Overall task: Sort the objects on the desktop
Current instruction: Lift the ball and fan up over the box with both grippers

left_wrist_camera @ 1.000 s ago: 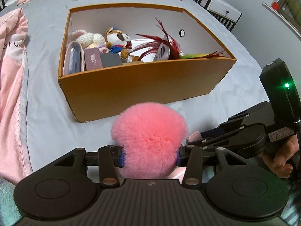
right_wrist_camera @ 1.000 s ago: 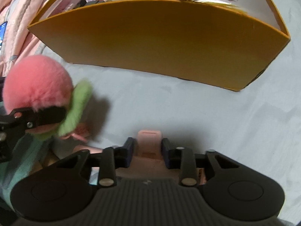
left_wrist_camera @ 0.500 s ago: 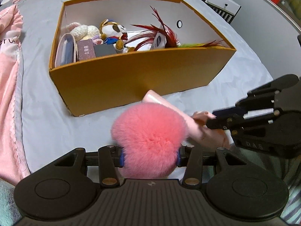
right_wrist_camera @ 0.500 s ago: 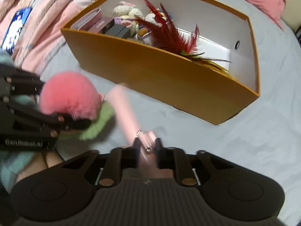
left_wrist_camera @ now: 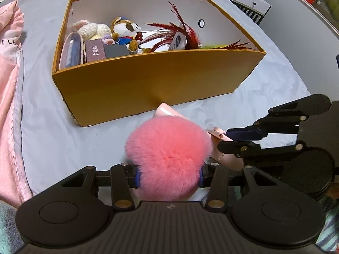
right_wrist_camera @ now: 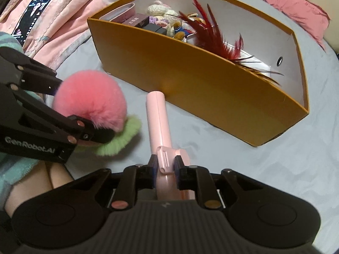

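Since a second ago my right gripper (right_wrist_camera: pixel 166 167) has lifted the pink device off the sheet and swung it up, so its long pink barrel now points at the box; half a second ago it was still blurred in motion.

Going from biggest down, with the orange box (left_wrist_camera: pixel 148 89) as my landmark: it sits on the grey bedsheet (left_wrist_camera: pixel 42 127), its inside white, with a small round hole in the far wall. A pink quilt (right_wrist_camera: pixel 70 10) lies beyond its left end, with partial lettering I cannot fully read, and a phone (right_wrist_camera: pixel 31 14) with a lit screen rests on it.

Inside the box, at the left end, I see a clear oval case (left_wrist_camera: pixel 71 49), a maroon booklet (left_wrist_camera: pixel 95 49) with Chinese characters on its cover, a dark grey box (left_wrist_camera: pixel 116 50), a cream crochet bunny (left_wrist_camera: pixel 93 28) and a brown-and-white plush dog (left_wrist_camera: pixel 125 30). Red feathers (left_wrist_camera: pixel 173 27) spread toward the right end.

In front of the box, my left gripper (left_wrist_camera: pixel 168 173) is clamped around the pink pompom (left_wrist_camera: pixel 169 154), which has a green fluffy rim on its underside; "GenRobot.AI" is printed on the gripper's side. Just right of the pompom, my right gripper's fingers are closed tight on the pink device (right_wrist_camera: pixel 157 122), whose tip is near the box's front wall.
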The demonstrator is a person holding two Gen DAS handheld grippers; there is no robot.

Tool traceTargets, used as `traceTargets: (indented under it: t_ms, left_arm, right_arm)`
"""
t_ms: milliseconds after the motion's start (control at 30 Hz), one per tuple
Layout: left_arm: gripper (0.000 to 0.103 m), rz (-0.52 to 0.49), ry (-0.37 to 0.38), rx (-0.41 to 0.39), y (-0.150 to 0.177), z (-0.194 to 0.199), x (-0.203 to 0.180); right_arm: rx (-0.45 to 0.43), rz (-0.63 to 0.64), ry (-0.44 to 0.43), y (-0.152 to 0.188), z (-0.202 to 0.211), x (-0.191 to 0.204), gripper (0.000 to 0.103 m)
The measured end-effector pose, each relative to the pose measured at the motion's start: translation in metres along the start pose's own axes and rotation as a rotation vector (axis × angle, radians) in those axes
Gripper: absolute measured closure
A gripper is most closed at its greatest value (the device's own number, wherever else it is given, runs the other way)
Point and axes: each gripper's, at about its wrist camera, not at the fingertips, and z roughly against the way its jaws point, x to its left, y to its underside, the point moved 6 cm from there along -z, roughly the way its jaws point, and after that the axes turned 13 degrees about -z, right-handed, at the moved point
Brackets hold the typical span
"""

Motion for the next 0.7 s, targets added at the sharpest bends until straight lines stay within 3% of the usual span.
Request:
traceTargets:
  t_ms: [233,400,700]
  left_arm:
    - [0.051,0.004,0.002,-0.020,0.000,0.012,-0.002]
    - [0.051,0.007,0.007,-0.055,-0.003,0.031,-0.005]
    - [0.051,0.001,0.042,-0.143,-0.024,0.075,-0.008]
  right_arm:
    - [-0.074,0.056,0.101,-0.005,0.004,0.006,0.095]
    - [-0.070,-0.015,0.034,-0.012,0.027,-0.002,0.097]
    - [-0.178,-0.069,0.020,-0.026,0.098,-0.009,0.097]
